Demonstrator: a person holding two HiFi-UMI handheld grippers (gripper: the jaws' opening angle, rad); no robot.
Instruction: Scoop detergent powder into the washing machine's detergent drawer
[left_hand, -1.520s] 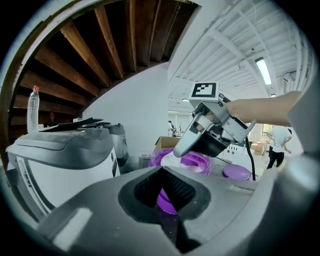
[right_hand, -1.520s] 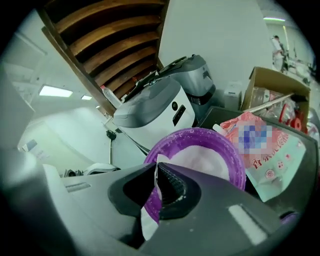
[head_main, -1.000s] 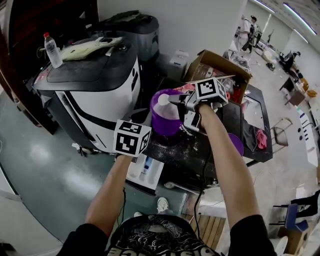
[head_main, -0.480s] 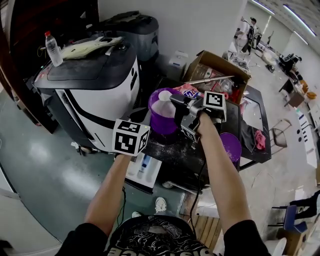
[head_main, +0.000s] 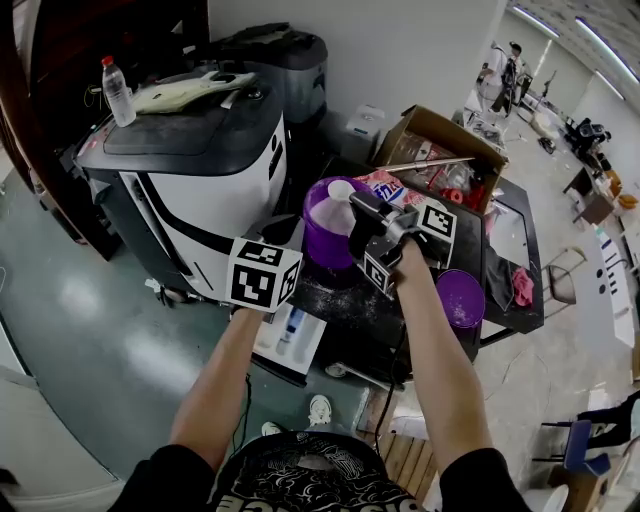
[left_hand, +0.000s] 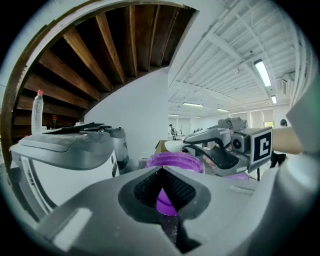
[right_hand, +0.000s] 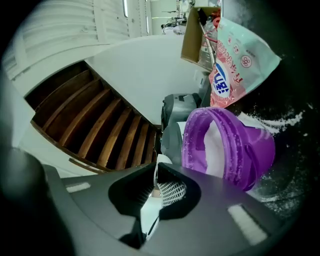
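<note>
The right claw (right_hand: 152, 182) grips a white scoop (left_hand: 175, 145) by its handle, just over the purple tub (head_main: 322, 240) of powder on the surface (head_main: 335, 300). The left claw (left_hand: 162, 172) is closed and empty, above the detergent drawer (head_main: 290, 335).

Right gripper (head_main: 352, 205) pulled back toward person, rolled sideways; scoop (head_main: 341, 189) above purple tub (head_main: 322, 248) rim.

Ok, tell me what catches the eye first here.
The purple tub of white powder, mid-table, stands out most. The right gripper hangs over it, its fingers shut on a white scoop. At left sits a big black-and-white washer, and spilled powder dusts the dark table.
</note>
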